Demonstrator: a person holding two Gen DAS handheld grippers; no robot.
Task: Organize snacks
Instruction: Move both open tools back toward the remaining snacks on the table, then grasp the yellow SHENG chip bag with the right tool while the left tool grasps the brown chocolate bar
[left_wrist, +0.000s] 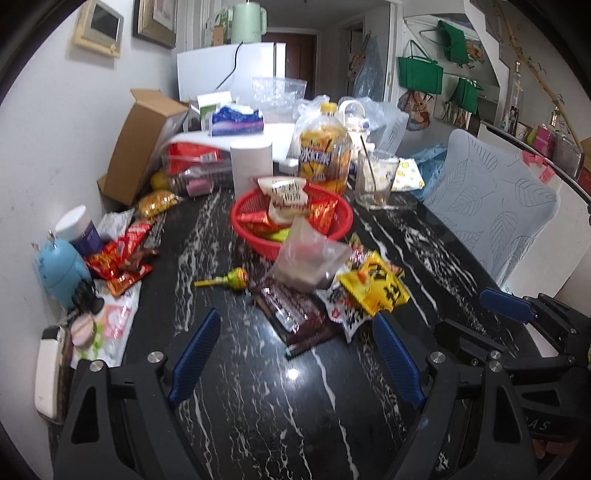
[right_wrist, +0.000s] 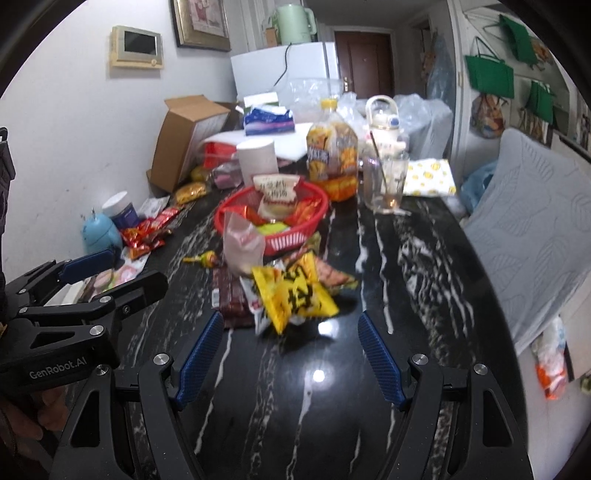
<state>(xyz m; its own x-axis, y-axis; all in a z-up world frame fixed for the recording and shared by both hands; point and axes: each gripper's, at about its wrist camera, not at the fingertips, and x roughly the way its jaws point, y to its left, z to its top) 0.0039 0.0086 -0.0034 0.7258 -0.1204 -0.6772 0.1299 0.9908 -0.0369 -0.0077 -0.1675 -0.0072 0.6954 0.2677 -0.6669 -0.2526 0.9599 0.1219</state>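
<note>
Even indoor light, overhead lamp glare spot on glossy surface (left_wrist: 291, 373), slight motion blur on snacks, heavy fisheye vignette at corners

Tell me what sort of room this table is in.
Most likely a lived-in home dining or kitchen corner: a white fridge with a green kettle on top, a covered chair at the black marble table, and green bags hung on the wall.

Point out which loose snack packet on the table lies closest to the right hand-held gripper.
The yellow packet with black characters, at the near edge of the pile; the brown wrapper and clear bag lie further left or back.
</note>
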